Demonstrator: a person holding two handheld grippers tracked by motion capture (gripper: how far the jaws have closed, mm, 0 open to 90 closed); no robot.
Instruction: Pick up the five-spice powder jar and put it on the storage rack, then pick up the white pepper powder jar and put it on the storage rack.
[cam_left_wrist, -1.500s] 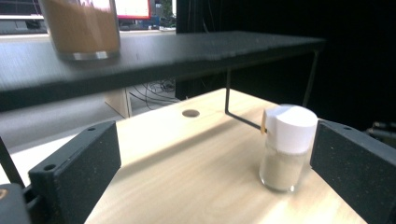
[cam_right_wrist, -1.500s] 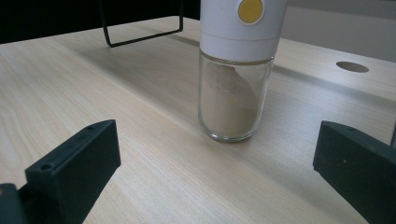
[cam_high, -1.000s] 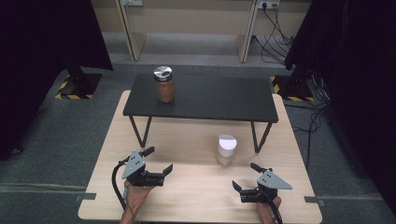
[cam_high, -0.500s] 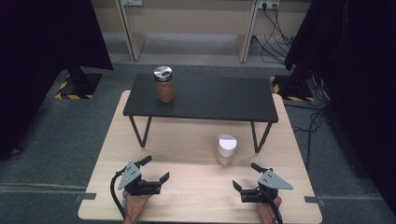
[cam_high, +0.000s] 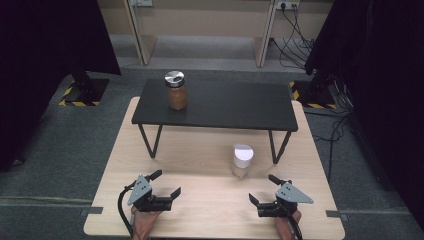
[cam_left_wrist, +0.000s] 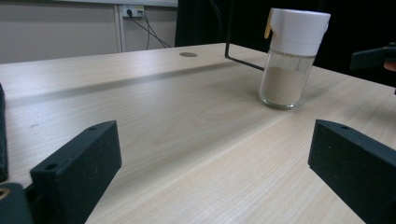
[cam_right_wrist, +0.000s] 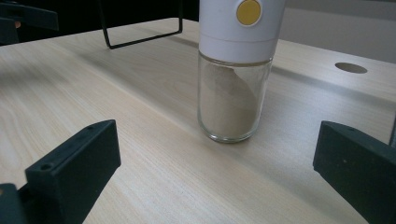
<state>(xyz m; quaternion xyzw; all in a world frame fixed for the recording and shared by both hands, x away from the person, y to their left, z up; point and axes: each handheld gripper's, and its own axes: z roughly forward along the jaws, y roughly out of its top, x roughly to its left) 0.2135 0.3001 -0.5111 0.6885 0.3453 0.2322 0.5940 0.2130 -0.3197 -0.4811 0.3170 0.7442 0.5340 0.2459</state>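
Near the pale wood-grain desk's (cam_high: 210, 150) front edge, the left gripper (cam_high: 167, 184) gapes wide, empty. The white-capped glass shaker (cam_high: 242, 160), half full of beige powder, stands upright mid-desk. The right gripper (cam_high: 262, 189) is likewise wide open, holding nothing.

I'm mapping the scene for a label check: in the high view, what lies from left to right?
Left gripper → brown jar on the black shelf → white-capped jar → right gripper.

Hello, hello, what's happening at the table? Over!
Both hand-held grippers open, empty. White-capped jar upright on wooden table, untouched. Path clear.
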